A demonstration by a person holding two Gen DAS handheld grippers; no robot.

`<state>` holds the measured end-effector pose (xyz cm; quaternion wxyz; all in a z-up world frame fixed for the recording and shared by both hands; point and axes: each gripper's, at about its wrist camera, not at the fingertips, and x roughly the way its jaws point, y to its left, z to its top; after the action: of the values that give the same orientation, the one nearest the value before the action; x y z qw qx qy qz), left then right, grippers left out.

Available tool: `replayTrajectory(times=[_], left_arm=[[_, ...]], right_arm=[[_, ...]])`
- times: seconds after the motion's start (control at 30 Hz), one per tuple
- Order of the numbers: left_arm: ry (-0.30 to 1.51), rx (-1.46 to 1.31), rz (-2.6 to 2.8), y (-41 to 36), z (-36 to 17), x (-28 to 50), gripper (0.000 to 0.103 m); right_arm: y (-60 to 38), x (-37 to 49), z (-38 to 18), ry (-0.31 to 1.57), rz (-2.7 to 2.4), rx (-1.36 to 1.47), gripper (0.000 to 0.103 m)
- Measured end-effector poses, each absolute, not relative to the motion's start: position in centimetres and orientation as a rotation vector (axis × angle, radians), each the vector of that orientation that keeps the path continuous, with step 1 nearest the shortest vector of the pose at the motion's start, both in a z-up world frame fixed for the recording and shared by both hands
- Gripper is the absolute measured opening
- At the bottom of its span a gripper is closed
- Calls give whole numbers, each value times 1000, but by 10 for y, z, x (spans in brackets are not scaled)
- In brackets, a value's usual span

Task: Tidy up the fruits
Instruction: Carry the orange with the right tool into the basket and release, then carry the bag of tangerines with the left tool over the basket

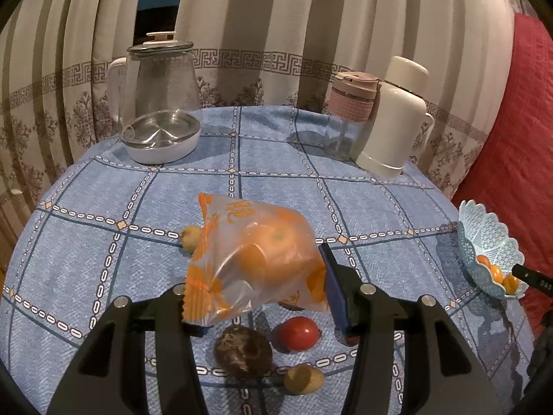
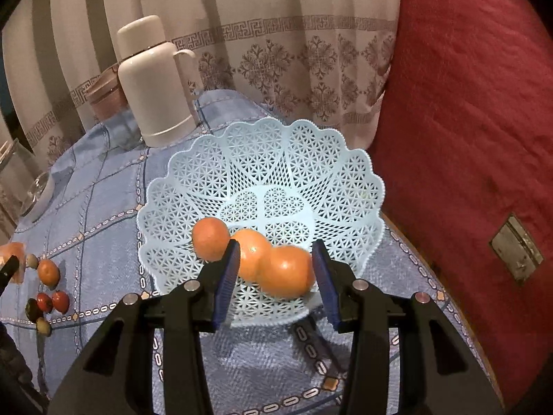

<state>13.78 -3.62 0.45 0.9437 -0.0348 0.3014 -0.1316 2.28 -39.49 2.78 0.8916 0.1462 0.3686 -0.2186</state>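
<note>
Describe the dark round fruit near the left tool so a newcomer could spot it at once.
Start at the blue checked tablecloth and find the orange printed plastic bag between the left tool's fingers. Just below the bag lie three loose fruits in a cluster. The passion fruit is the largest and darkest, brown and wrinkled, left of the red tomato and above-left of the small yellowish fruit.

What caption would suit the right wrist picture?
Open right gripper poised over three oranges in a light blue lattice basket.
</note>
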Motion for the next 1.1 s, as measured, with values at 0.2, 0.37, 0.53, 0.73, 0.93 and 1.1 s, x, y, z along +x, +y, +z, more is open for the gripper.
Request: replayTrajectory(times=[0.2,0.37,0.53,0.73,0.93,1.1], left_arm=[[592,-66,-273,-37,9,133,51],[604,-86,-312,-40,11,133,51],[623,-106,-331,-45,13,133,51],[642,-84,-362,-68,15,122,51],[632,-26,-412,-111,23,110,51],[632,15,-459,-153,28,105,51]], right_arm=[[-396,8,26,762,-451,315,45],[-392,-5,30,736,-440,296,45],[-392,-13,31,724,-418,304,45],[-395,-22,23,728,-397,314,45],[-401,-31,19,707,-384,322,54],[-405,-32,19,706,-347,315,54]])
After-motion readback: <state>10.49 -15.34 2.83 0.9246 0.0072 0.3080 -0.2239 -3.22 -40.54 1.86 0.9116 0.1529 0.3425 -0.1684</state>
